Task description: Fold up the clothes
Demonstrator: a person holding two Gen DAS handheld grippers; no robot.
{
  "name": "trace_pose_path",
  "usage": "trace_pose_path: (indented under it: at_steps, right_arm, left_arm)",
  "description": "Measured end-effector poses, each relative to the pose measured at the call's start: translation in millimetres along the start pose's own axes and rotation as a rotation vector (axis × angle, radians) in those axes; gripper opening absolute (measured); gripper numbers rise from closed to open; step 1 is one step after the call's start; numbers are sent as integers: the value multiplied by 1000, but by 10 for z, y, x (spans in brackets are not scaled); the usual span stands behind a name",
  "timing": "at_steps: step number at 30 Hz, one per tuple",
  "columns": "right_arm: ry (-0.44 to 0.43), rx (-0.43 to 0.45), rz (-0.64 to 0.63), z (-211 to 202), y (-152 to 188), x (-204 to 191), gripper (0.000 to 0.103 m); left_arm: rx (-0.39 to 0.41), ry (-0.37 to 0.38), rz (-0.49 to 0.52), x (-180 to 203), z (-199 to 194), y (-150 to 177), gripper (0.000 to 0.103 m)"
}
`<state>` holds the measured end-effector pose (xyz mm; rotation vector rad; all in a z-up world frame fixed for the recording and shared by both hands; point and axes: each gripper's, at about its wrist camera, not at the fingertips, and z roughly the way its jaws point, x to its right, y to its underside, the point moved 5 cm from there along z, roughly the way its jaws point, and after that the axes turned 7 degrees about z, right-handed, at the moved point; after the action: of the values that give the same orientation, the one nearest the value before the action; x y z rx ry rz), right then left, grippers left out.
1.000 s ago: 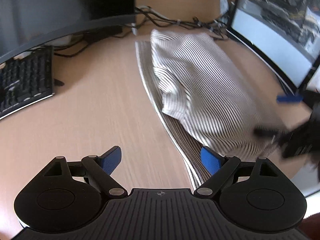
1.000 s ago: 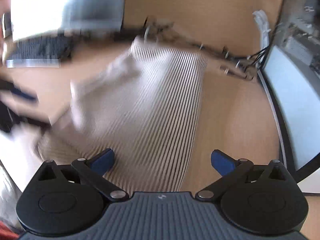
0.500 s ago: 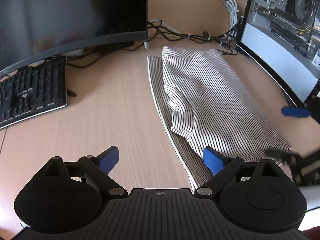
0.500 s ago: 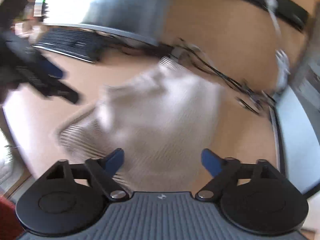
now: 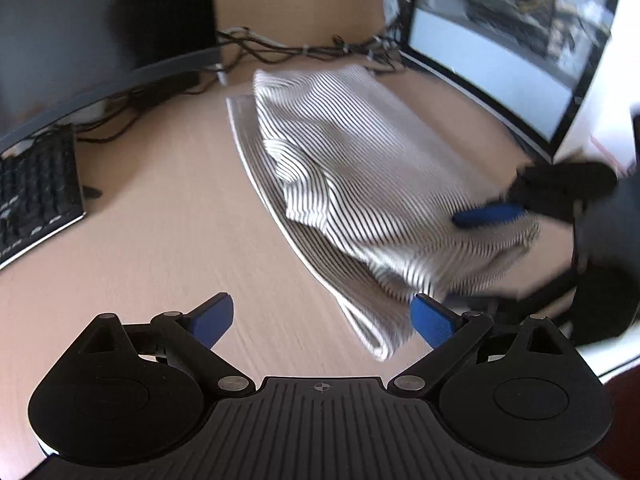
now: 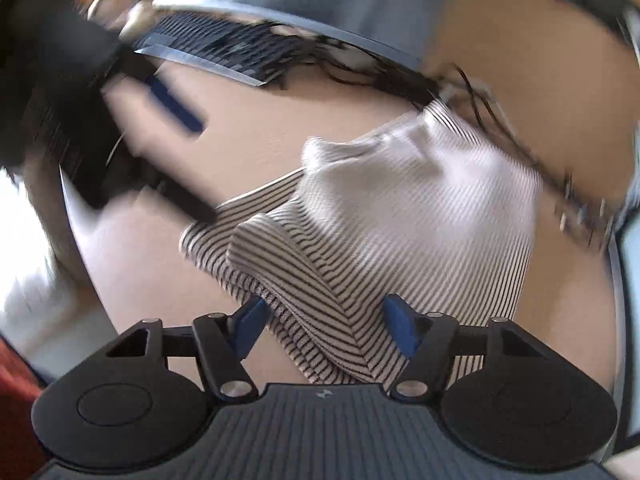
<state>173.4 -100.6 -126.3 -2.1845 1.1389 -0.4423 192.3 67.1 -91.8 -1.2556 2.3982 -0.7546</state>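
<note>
- No text, label, brand or number can be read in either view.
- The keyboard keys carry marks, too blurred to make out.
- The lit monitor shows a picture with no legible writing.

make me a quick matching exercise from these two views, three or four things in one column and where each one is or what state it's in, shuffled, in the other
Things:
1. striped garment
2. keyboard
3. left gripper
4. right gripper

Descriptions:
A. at the far left edge of the desk in the left wrist view
B. jaws closing, striped cloth between them
C. jaws wide, only bare desk between them
D. partly folded, lying mid-desk

Pairs: 1-D, 2-A, 3-C, 4-B
</note>
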Motion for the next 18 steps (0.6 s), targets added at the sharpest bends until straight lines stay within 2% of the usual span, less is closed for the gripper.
trace_pose_path:
  at_steps: [4,9,12,14,16,17,18]
  right_arm:
    - [-79,-24,186,-16,-47,219,63]
    - [-133,-37,284,-1,-77,317,63]
    - [-134,-30,255,27,-116,319,63]
    - [-96,-8,189,-24,-112,269,64]
    - [-49,22,126,-85,-86,239,70]
    - [-21,41,96,-114,-62,232,79]
    - [2,58,65,-136,-35,225,83]
  left_arm:
    - [-20,2,43,69,134,-2,99]
    - [-40,-63,133,126,378,-75,100]
    - [-47,-84,145,168,473,-125,100]
    - [-48,-83,131,186,491,-169,100]
    - [-49,-84,102,183,497,-206,100]
    - [-51,-83,79,169,500,-225,100]
    - [-53,-77,54,147,507,-245,100]
